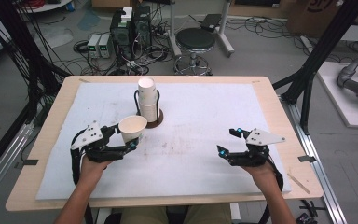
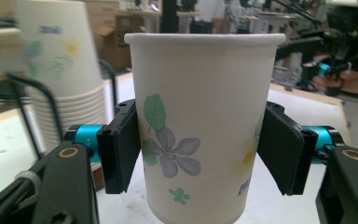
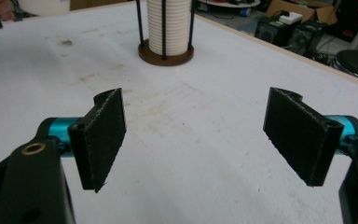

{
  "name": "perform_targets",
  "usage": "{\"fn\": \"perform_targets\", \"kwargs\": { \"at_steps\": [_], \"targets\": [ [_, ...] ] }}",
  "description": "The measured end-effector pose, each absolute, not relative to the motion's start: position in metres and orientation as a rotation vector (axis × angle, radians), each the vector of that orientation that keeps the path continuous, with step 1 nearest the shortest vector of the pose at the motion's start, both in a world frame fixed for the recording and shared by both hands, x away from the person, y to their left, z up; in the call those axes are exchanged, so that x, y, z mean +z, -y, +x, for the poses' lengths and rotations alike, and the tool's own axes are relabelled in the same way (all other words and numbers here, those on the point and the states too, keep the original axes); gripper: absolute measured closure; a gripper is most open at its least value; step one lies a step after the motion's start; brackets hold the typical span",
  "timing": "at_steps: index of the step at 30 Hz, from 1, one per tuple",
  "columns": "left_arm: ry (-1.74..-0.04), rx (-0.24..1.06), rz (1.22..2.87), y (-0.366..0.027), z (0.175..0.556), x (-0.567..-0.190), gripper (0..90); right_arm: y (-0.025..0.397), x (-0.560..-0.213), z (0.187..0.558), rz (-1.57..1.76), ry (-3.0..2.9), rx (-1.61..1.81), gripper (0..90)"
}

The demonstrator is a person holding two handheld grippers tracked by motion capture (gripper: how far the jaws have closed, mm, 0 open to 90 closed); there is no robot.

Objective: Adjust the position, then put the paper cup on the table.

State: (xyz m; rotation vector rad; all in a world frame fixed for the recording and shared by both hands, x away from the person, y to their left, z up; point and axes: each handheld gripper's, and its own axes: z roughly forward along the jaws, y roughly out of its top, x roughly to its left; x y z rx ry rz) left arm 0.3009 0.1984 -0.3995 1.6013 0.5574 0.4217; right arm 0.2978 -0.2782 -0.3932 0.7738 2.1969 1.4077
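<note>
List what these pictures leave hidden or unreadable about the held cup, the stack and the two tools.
- Cup base: cut off by the bottom edge in the left gripper view; in the high view the left tool hides it, so lifted or resting is unclear.
- Cup's blue print: too small and blurred in the left gripper view.
- Stack top: cut off by the upper edge in the right gripper view.
- Stack's cup count: too small in the high view, blurred in the left gripper view.

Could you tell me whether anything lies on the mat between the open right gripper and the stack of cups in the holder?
Nothing visible does. The right gripper faces the cup stack across bare white mat. The cup held by the left gripper sits off to the side, clear of that line.
</note>
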Motion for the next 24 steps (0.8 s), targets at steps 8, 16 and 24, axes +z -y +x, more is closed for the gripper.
{"fn": "perform_targets", "kwargs": {
  "at_steps": [8,16,24],
  "targets": [
    [-0.596,0.453,1.538,-0.213,0.299,-0.404,33.9,0.284,-0.397,0.295,0.802,-2.166,1.421,21.4],
    [-0.616,0.498,1.479,-0.227,0.296,-0.402,32.8,0.287,-0.397,0.293,0.816,-2.150,1.432,21.4],
    [-0.638,0.547,1.464,-0.247,0.301,-0.405,33.3,0.287,-0.399,0.293,0.812,-2.155,1.417,21.4]
  ]
}}
